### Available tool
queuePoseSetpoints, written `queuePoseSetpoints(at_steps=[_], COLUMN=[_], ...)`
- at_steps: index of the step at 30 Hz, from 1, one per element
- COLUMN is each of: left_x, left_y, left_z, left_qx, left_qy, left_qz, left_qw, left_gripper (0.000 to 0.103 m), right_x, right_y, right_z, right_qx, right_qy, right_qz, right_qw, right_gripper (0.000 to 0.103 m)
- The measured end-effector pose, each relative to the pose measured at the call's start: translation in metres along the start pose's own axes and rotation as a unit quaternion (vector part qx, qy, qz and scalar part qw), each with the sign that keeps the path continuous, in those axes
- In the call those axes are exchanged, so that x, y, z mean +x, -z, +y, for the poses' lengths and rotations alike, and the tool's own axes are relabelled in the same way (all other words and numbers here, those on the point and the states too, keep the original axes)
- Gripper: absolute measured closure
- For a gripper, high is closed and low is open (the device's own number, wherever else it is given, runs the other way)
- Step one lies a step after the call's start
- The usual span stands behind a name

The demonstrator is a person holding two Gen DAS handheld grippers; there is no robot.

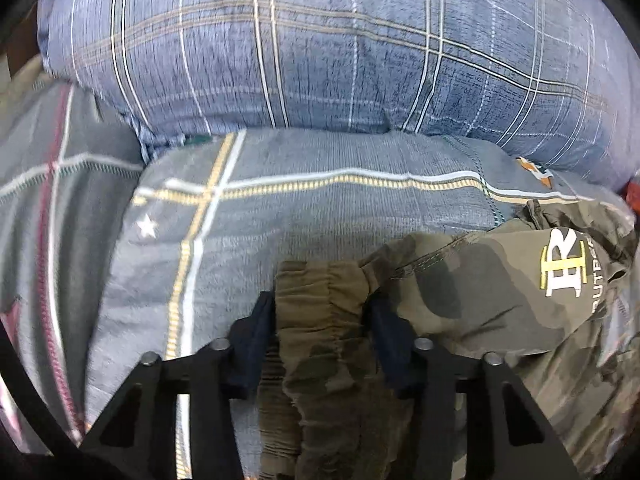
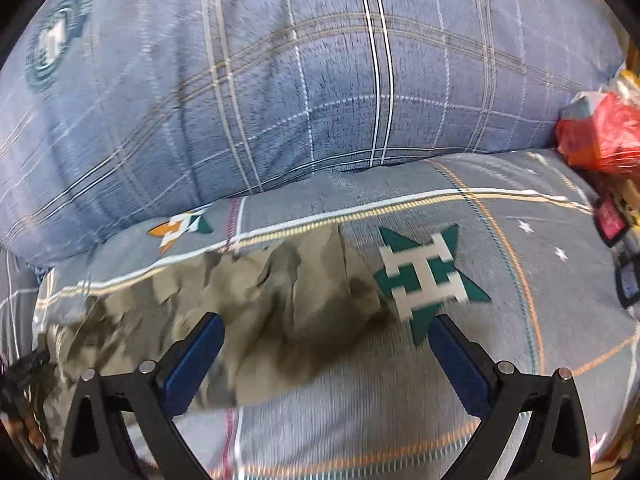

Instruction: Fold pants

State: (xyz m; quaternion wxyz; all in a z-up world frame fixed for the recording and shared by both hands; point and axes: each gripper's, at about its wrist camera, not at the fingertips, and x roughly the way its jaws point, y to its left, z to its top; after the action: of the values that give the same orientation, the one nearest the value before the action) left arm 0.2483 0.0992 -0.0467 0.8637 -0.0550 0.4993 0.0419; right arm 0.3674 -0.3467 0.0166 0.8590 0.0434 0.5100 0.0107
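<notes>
camouflage pants (image 1: 472, 300) lie bunched on a grey plaid bedcover (image 1: 320, 208), below a large blue plaid pillow (image 1: 320, 48) that rests along the bed's far edge. the left gripper (image 1: 320, 312) has its two dark fingers (image 1: 256, 328) pressed against either side of an olive elastic band of the pants, the gathered fabric filling the narrow gap between them and running back toward the camera. a white and yellow logo (image 1: 564, 268) shows on the pants near the right edge of the left wrist view. in the right wrist view, the right gripper (image 2: 326, 336) hangs over the bedcover with its blue-padded fingers (image 2: 192, 360) spread wide, nothing between them touching either pad; a crumpled end of the pants (image 2: 256, 304) lies beneath its left finger and reaches toward the middle of the bed. a green star emblem (image 2: 428, 276) printed on the bedcover sits just beside that fabric's edge. a red plastic bag (image 2: 600, 132) sits at the bed's far right corner, next to the pillow.
</notes>
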Motion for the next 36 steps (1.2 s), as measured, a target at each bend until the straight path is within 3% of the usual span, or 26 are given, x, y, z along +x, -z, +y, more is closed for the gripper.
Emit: queuePoseSetpoints(at_steps=[4, 7, 9, 11, 13, 15, 19, 23, 27, 31, 36], left_x=[-0.001, -0.002, -0.003, -0.002, -0.003, -0.004, -0.007, -0.015, 0.003, 0.01, -0.024], left_y=[-0.005, -0.008, -0.009, -0.014, -0.02, -0.027, -0.049, -0.063, -0.069, -0.065, -0.065], left_z=[0.012, 0.021, 0.033, 0.043, 0.053, 0.06, 0.069, 0.062, 0.064, 0.078, 0.089], left_qx=[-0.019, -0.029, -0.037, -0.04, -0.039, -0.036, -0.034, -0.018, -0.01, -0.046, -0.08], left_qy=[-0.003, -0.024, -0.032, -0.044, -0.054, -0.065, -0.079, -0.096, -0.095, -0.05, 0.004], left_qz=[-0.014, -0.026, -0.029, -0.034, -0.041, -0.046, -0.062, -0.09, -0.067, -0.052, -0.072], left_qw=[0.9997, 0.9989, 0.9984, 0.9976, 0.997, 0.9962, 0.9943, 0.9911, 0.9932, 0.9963, 0.9942], left_gripper=[0.064, 0.068, 0.069, 0.07, 0.071, 0.071, 0.071, 0.071, 0.071, 0.071, 0.071], right_x=[0.021, 0.037, 0.053, 0.063, 0.062, 0.056, 0.047, 0.04, 0.051, 0.069, 0.043], right_y=[-0.016, -0.023, -0.024, -0.022, -0.021, -0.026, -0.038, -0.064, -0.071, -0.057, -0.056], right_z=[0.005, 0.014, 0.02, 0.024, 0.03, 0.037, 0.059, 0.068, 0.083, 0.081, 0.069], right_qx=[0.001, -0.016, -0.028, -0.032, -0.04, -0.027, -0.046, -0.014, -0.029, -0.028, -0.014], right_qy=[0.002, 0.016, 0.026, 0.042, 0.041, 0.017, 0.02, 0.033, 0.036, 0.041, -0.001], right_qz=[0.006, 0.017, 0.04, 0.048, 0.035, 0.033, 0.005, -0.038, -0.031, 0.0, -0.031], right_qw=[1.0, 1.0, 0.998, 0.997, 0.998, 0.999, 0.999, 0.999, 0.998, 0.999, 0.999], right_gripper=[0.001, 0.007, 0.024, 0.034, 0.068, 0.09, 0.093, 0.094, 0.094, 0.094, 0.094])
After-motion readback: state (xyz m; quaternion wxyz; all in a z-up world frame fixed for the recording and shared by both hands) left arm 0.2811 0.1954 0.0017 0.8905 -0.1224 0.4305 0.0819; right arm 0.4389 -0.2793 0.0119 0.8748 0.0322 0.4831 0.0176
